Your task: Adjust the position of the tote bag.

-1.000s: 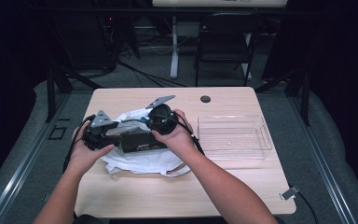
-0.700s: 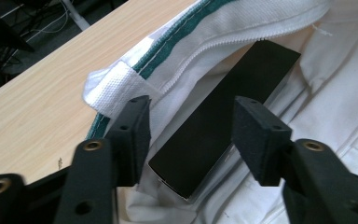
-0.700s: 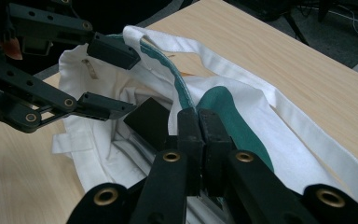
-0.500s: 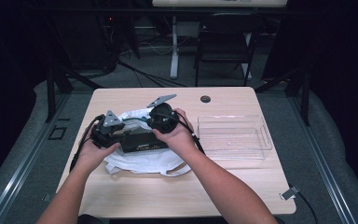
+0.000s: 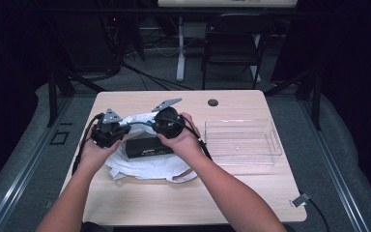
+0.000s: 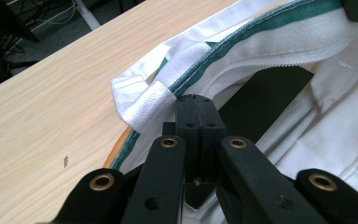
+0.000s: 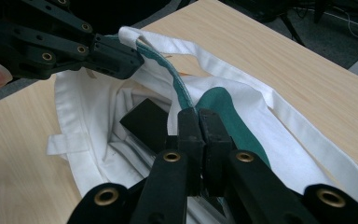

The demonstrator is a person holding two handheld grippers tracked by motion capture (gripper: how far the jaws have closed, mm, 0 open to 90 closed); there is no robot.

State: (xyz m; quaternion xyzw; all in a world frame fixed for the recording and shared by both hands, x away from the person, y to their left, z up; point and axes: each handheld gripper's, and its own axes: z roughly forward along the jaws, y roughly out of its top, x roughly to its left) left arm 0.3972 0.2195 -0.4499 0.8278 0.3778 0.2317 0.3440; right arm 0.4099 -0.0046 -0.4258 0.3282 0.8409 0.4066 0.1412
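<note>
Left gripper (image 6: pixel 195 105) just closed, now pinching green-trimmed rim of soft white cloth bag (image 5: pixel 147 166); right gripper (image 7: pixel 198 116) clamped on same rim opposite. Limp, light fabric: best held at hem. Rigid black box (image 5: pixel 149 146) between. Clear plastic tray (image 5: pixel 241 142) well right, unobstructing.

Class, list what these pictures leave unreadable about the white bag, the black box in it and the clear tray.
- Black box: white print too small in the high view; the white bag covers its lower part in the right gripper view.
- Bag's rim between the left gripper pads: hidden by the jaws.
- Clear tray: small spot inside, too small to identify.
</note>
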